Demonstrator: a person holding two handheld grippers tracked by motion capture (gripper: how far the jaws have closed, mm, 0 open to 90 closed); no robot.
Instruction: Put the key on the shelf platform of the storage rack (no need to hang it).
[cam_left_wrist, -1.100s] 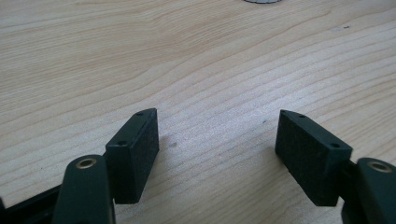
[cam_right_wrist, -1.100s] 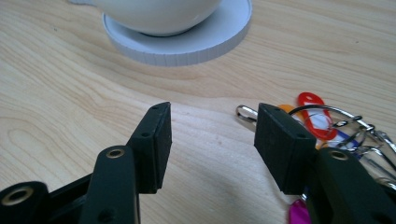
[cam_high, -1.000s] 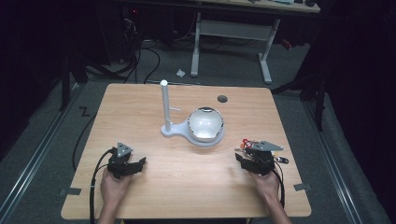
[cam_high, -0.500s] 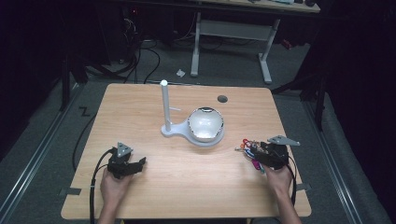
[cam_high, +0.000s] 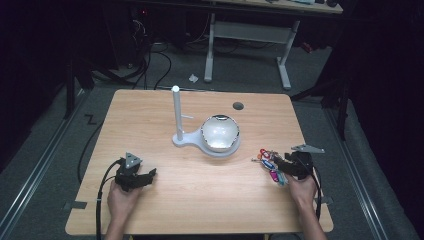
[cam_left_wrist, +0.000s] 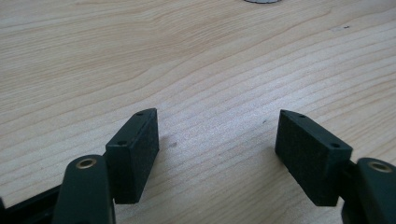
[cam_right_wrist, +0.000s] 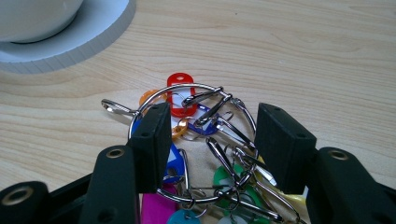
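Sliding across the bench (cam_high: 200, 200) toward the key ring (cam_right_wrist: 196, 140) lying near its right edge, the right gripper (cam_right_wrist: 210, 144) straddled it, jaws wide, gripping nothing; left gripper (cam_left_wrist: 217, 140) rested open, empty.

multicoloured key tags (cam_right_wrist: 180, 100), black gripper (cam_right_wrist: 210, 140)

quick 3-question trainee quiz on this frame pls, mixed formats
1. True or false: the right gripper has its jaws apart, straddling the key ring bunch.
2. What lies between the left gripper jaws? A) a key tag B) bare table C) the bowl
3. Fill in: the white bowl sits on a white stand whose ___ rises at its left in the high view.

Key: 1 true; 2 B; 3 post
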